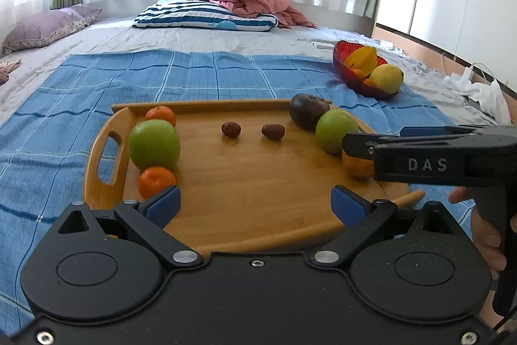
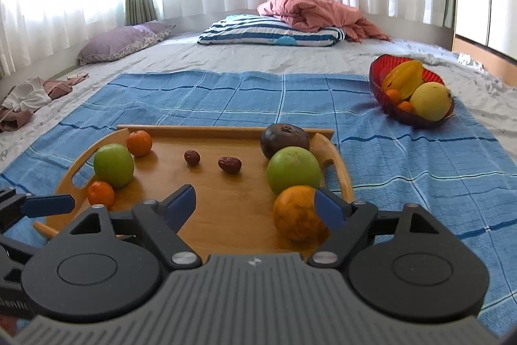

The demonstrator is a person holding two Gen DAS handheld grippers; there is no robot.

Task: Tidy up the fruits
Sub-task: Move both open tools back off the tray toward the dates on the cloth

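Left gripper (image 1: 255,202) has its fingers spread wide with nothing between them, hanging over the near edge of the tray (image 1: 258,183); just off its left finger sits a tangerine (image 1: 157,181) touching a green apple (image 1: 154,144), with another tangerine (image 1: 161,115) behind that, and two dates (image 1: 231,129) lie well ahead of the gap. Right gripper (image 2: 255,206) is spread too, gripping nothing, its right finger just beside an orange (image 2: 295,212), maybe touching, can't tell. Past that finger are a second green apple (image 2: 293,170) and a dark fruit (image 2: 284,139), and far off right a red bowl (image 2: 376,71) of fruit sits on the blue cloth (image 2: 226,96).
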